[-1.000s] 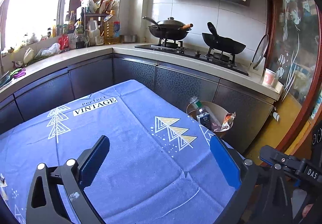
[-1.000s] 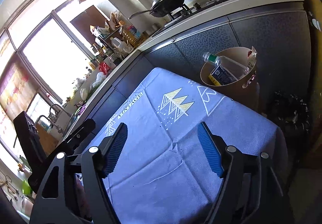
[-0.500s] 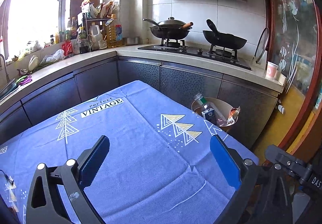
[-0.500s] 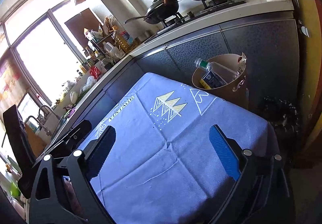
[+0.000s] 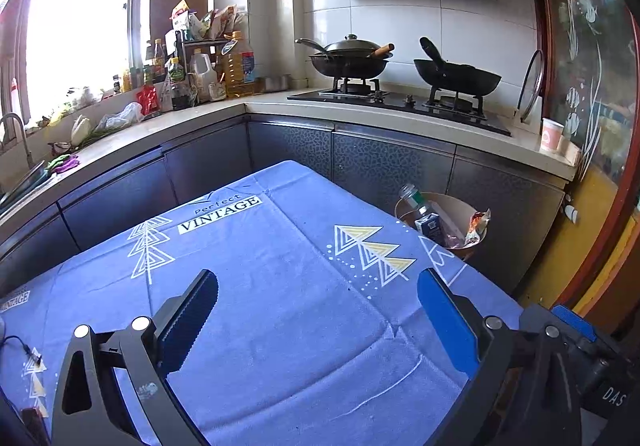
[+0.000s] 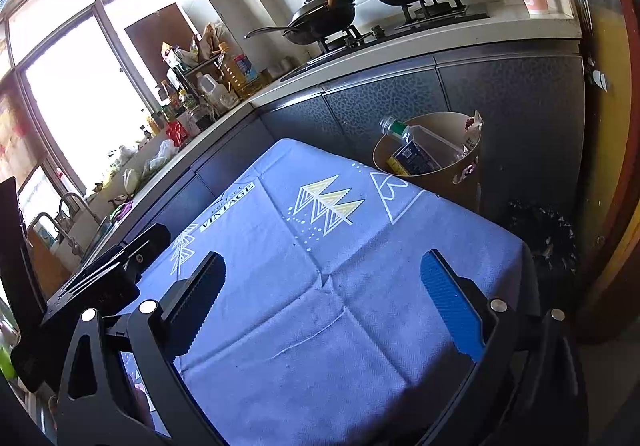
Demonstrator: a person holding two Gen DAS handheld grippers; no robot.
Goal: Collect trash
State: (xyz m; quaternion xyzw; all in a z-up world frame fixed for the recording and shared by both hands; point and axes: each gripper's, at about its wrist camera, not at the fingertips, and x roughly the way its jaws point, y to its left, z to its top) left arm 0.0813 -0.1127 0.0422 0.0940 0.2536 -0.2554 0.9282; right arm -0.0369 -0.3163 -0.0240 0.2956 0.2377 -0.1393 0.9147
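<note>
A tan trash bin point(image 5: 460, 207) point(image 6: 452, 181) stands on the floor past the table's far right corner. It holds a plastic bottle point(image 5: 416, 199) point(image 6: 400, 129), a dark blue carton point(image 5: 430, 226) point(image 6: 412, 159) and a crumpled wrapper point(image 5: 478, 221) point(image 6: 472, 127) on its rim. My left gripper point(image 5: 318, 282) hangs open over the blue tablecloth point(image 5: 280, 266) point(image 6: 360, 286), nothing between its fingers. My right gripper point(image 6: 324, 260) is beside it, well short of the bin. Its jaws are opening wide, with only bare cloth between them.
An L-shaped counter point(image 5: 400, 113) runs behind the table with two black woks point(image 5: 348, 57), a paper cup point(image 5: 552, 133) and several bottles point(image 5: 236, 69). A black bag point(image 6: 548, 230) lies on the floor right of the bin. A thin cable point(image 5: 20, 346) lies at the cloth's left edge.
The right gripper's fingers have spread much wider apart. Both views have drifted slightly, so the bin sits a little further right in each. The left jaws stay as they were.
</note>
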